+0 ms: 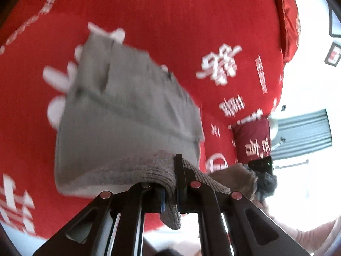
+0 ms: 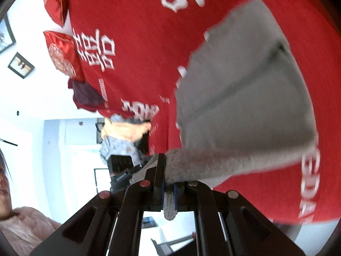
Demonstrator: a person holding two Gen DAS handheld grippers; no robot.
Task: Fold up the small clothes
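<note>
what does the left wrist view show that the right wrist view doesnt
Only the left wrist view: a grey roller door at the right edge, and the left gripper shut on the ribbed waistband.
Only the right wrist view: a person's face at the left edge, glasses, and the right gripper shut on the waistband.
Both: the grey shorts over a red blanket with white characters, framed pictures on a white wall.

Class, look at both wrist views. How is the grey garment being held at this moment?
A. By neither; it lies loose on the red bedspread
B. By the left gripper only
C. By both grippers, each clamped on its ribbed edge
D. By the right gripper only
C: the left gripper and right gripper each pinch the ribbed edge of the grey garment between shut fingers.
</note>
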